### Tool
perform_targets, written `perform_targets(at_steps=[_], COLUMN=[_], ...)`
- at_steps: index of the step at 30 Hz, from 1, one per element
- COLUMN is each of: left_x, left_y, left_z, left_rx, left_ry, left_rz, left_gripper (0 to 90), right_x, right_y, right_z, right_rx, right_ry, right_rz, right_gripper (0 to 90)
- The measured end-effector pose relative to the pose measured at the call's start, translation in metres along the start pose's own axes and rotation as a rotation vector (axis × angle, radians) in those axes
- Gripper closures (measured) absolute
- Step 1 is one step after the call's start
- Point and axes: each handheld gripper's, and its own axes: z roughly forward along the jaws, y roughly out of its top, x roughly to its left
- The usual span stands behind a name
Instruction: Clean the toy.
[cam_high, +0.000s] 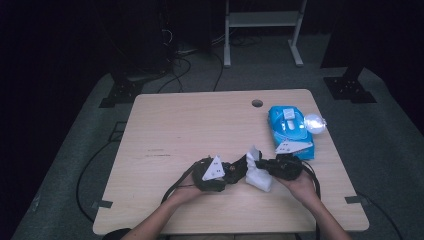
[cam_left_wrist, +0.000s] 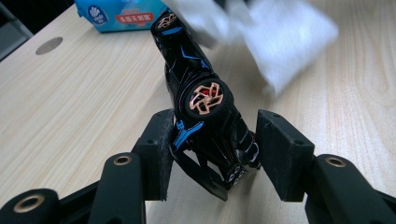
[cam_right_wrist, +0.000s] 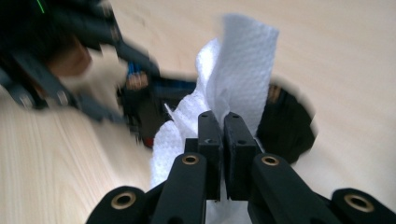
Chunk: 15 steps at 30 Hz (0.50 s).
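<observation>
So, biggest thing first: the light wooden table with the round cable hole (cam_high: 200, 125) takes up most of the high view, and everything I'm working on sits toward its 5 o'clock area. Up around 2 o'clock on the tabletop lies the blue plastic pack of wet wipes (cam_high: 290, 131), with a bright glare spot at its right edge.

Next down in size, the white textured paper towel (cam_high: 259, 175). My right gripper (cam_right_wrist: 222, 135) has it pinched, jaws squeezed practically together with the sheet bunched between the pads, and the loose part of the towel sticks up toward 12 o'clock in the right gripper view. In the high view the towel hangs between my two hands, just at 3 o'clock from the car.

Smallest: the black toy race car with blue trim and copper-coloured wheels (cam_left_wrist: 205, 116). My left gripper (cam_left_wrist: 210, 154) holds it by the tail end, jaws partway closed with a pad on each flank, and they've only just finished closing in on it. The car's nose points off to 11 o'clock in the left gripper view, tilted up off the wood, and the towel is a blurry white patch right over its front end, touching as far as I can tell.
</observation>
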Motion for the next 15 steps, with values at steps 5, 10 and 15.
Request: perform_targets(at_steps=[5,10,15], left_x=[-0.004,0.003,0.007], left_y=[0.0,-0.003,-0.002], left_z=[0.001,0.006,0.01], left_rx=[-0.006,-0.018,-0.019], left_ry=[-0.023,-0.065,-0.077], left_rz=[-0.002,-0.149,-0.194], left_gripper=[49.8,46.1,53.6], right_x=[-0.008,-0.008,-0.006], right_y=[0.02,0.015,0.012], right_z=[0.004,0.016,0.013], right_rx=[-0.026,0.006,0.002], right_ry=[-0.034,-0.049,-0.064], right_rz=[-0.01,-0.026,-0.026], right_gripper=[85.9,85.9,85.9])
